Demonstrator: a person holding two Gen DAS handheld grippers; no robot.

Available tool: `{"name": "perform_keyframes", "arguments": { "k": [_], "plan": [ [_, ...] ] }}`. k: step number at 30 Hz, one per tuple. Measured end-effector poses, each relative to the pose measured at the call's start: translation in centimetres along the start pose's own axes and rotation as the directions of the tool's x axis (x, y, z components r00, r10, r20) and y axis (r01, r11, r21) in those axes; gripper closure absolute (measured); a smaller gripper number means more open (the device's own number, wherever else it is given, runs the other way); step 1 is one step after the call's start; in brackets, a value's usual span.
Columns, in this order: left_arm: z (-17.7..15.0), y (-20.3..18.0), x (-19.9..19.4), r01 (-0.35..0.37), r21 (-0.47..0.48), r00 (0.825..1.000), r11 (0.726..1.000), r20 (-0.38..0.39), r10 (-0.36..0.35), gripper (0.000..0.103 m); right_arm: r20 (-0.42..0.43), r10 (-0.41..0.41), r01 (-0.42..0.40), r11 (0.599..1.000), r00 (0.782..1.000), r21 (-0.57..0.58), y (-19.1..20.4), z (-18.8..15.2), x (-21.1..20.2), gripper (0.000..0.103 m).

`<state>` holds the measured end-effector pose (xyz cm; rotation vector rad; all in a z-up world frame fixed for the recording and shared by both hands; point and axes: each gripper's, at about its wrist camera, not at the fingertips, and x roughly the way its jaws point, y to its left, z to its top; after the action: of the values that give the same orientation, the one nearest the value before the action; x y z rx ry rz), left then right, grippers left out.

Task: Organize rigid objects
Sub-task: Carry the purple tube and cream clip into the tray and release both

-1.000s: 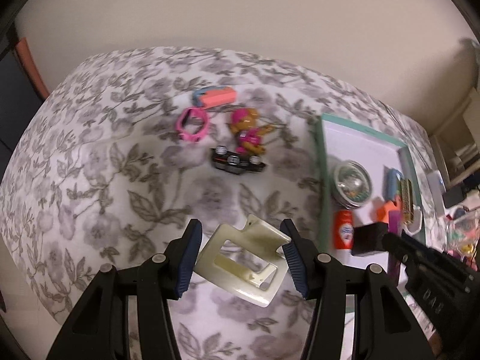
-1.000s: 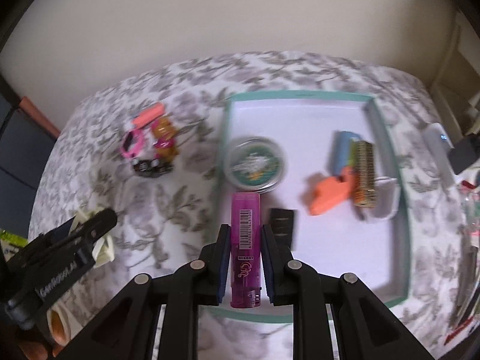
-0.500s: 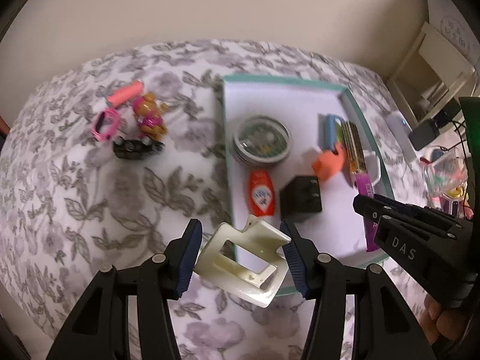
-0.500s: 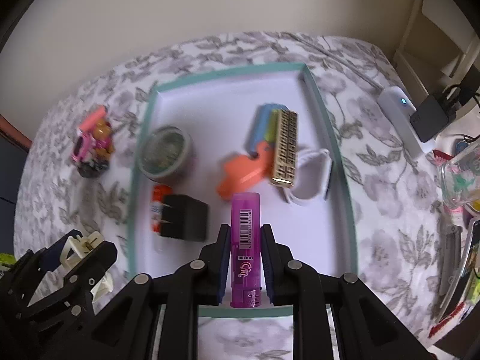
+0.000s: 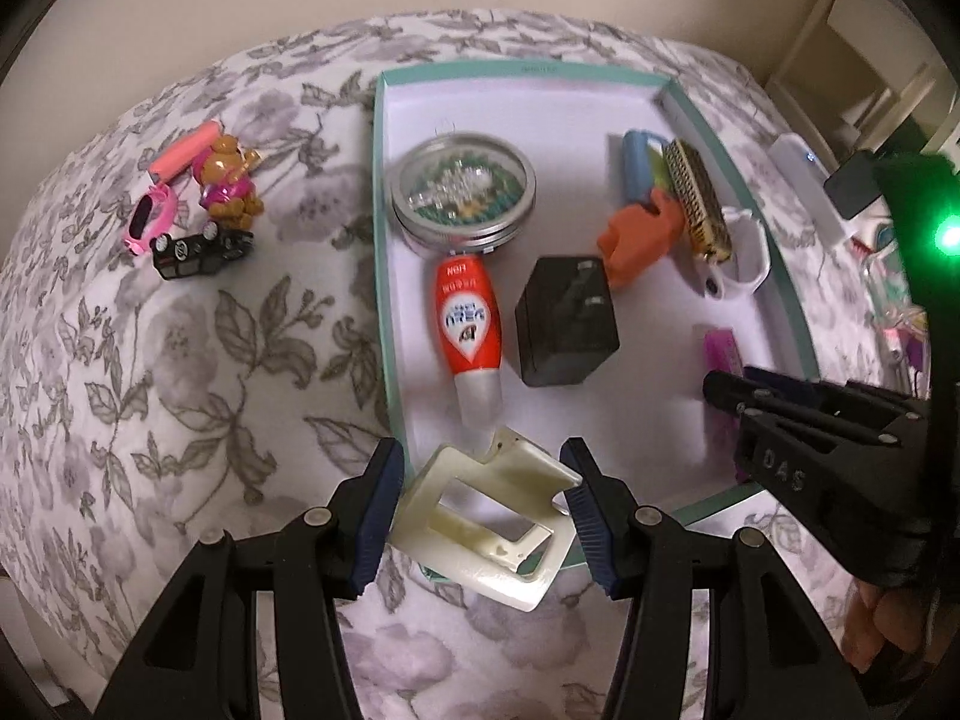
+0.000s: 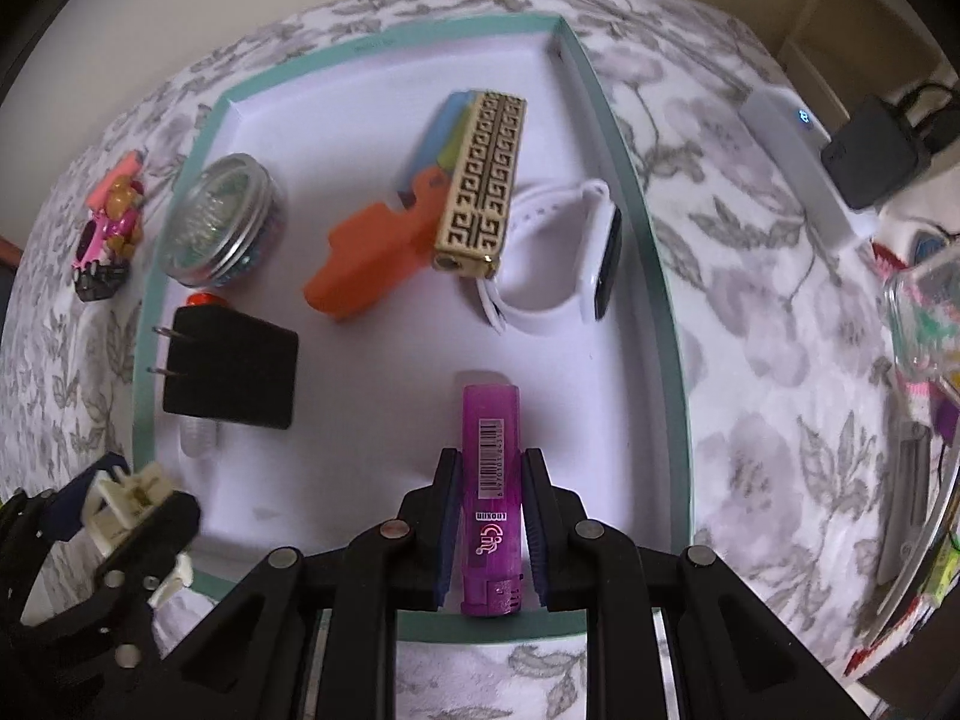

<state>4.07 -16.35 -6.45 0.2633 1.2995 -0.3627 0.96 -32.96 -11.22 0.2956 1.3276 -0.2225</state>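
My left gripper (image 5: 480, 495) is shut on a cream hair claw clip (image 5: 489, 516), held above the near left corner of the teal-rimmed white tray (image 5: 379, 210). My right gripper (image 6: 489, 471) is shut on a purple lighter (image 6: 489, 480), low over the tray's (image 6: 651, 276) near right part. The left wrist view shows the lighter (image 5: 720, 348) and the right gripper (image 5: 729, 390) at the right edge. In the right wrist view the clip (image 6: 126, 498) shows at the lower left.
In the tray lie a round tin (image 5: 461, 189), a red tube (image 5: 467, 318), a black plug (image 5: 567, 324), an orange toy (image 5: 639, 240), a gold patterned case (image 5: 696, 198) and a white watch (image 5: 744, 252). On the flowered cloth at left sit a bear figure (image 5: 228, 186), a pink watch (image 5: 150, 219) and a toy car (image 5: 201, 249).
Both grippers have moved in over the tray and lower, each keeping its object. The left one swung right from the cloth to the tray's near left corner.
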Motion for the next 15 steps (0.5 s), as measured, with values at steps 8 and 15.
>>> {"name": "perform_keyframes", "arguments": {
  "k": [8, 15],
  "plan": [
    [0.04, -0.91, 0.02, -0.05, 0.038, 0.999, 0.998, 0.016, 0.049, 0.047, 0.002, 0.005, -0.005, 1.0, 1.0, 0.002, 0.04, -0.2, -0.25, 0.08],
    [0.13, -0.73, 0.03, -0.038, 0.034, 0.999, 0.999, 0.018, 0.038, 0.047, -0.002, -0.017, 0.017, 1.0, 1.0, -0.013, 0.68, 0.48, 0.0, 0.079]
  ]
}}
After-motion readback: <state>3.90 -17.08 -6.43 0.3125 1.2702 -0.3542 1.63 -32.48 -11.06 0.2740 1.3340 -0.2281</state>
